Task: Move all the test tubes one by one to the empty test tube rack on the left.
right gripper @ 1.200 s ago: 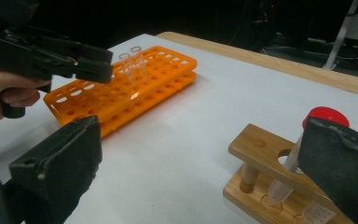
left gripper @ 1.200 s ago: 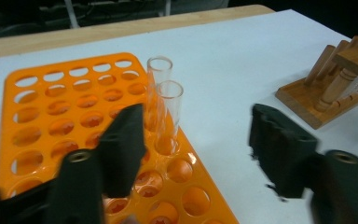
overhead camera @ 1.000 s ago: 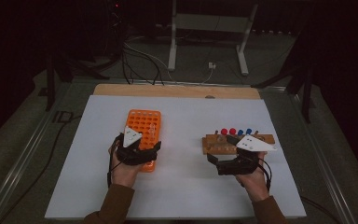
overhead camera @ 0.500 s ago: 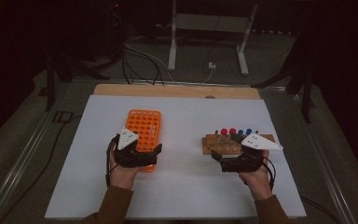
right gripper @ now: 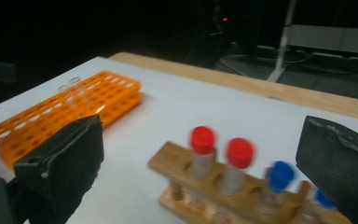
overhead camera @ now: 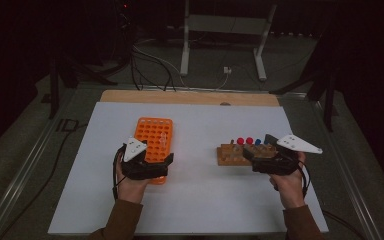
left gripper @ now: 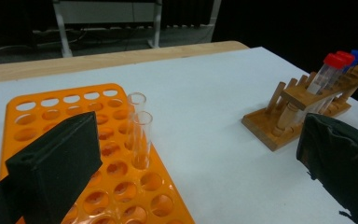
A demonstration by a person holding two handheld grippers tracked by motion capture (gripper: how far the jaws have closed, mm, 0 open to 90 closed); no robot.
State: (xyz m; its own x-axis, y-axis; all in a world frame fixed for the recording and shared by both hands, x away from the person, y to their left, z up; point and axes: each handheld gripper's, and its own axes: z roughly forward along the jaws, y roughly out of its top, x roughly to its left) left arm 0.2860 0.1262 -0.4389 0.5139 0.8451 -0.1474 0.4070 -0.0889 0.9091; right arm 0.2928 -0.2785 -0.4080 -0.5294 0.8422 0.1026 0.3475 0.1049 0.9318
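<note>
**Right gripper has swung toward the wooden rack; both jaws wide and empty**

Your biggest change over the last second is on the right: the right gripper (overhead camera: pixel 256 153) has turned from facing up the table to pointing left, along the wooden rack (overhead camera: pixel 234 154), and its nose now sits over the rack's right half. The blur in the right gripper view fits a hand in motion. I read that as lining up to pick a capped tube, so the transfer has not started. Your left gripper (overhead camera: pixel 156 162) has barely shifted; it rests at the near end of the orange rack (overhead camera: pixel 153 140).

Both sets of jaws stand spread apart with nothing between them, as each gripper view shows.

The wooden rack lies right of centre on the white sheet (overhead camera: pixel 195 200), well apart from the orange rack, its long axis running left to right across the table. The orange rack's long axis runs away from you, near to far.

The red-capped tubes (right gripper: pixel 220 164) and the blue-capped tube (right gripper: pixel 278 179) stand in the wooden rack with caps up, leaning somewhat; their long axes are close to vertical. Two clear open tubes (left gripper: pixel 139 130) stand upright, mouths up, in the orange rack.
</note>
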